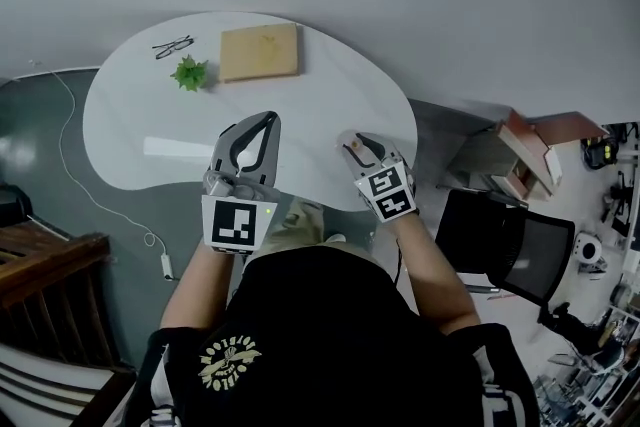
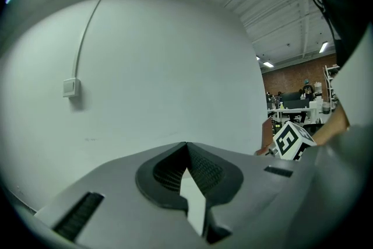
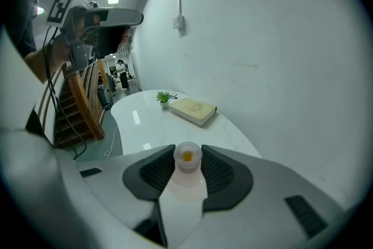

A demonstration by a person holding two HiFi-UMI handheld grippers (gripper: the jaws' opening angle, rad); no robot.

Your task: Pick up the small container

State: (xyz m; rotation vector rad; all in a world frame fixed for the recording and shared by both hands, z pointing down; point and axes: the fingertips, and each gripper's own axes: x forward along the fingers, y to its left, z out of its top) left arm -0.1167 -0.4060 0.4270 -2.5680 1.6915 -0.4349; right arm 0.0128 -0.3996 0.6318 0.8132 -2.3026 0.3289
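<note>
The small container [image 3: 187, 156] is a clear round tub with something yellow inside. It sits upright between the dark pads of my right gripper [image 3: 187, 151], which press on both its sides. In the head view the right gripper [image 1: 353, 147] is over the near right edge of the white table [image 1: 130, 115]. My left gripper [image 1: 268, 118] is beside it to the left, above the table's front, with its tips together and nothing in them. The left gripper view points up at a white wall, and there the fingertips [image 2: 186, 145] meet.
A tan book [image 1: 259, 52], a small green plant [image 1: 190, 73] and a pair of glasses [image 1: 172, 46] lie at the table's far side. A white cable [image 1: 80, 185] runs over the floor at left beside wooden stairs [image 1: 40, 255]. A black chair [image 1: 510, 240] stands at right.
</note>
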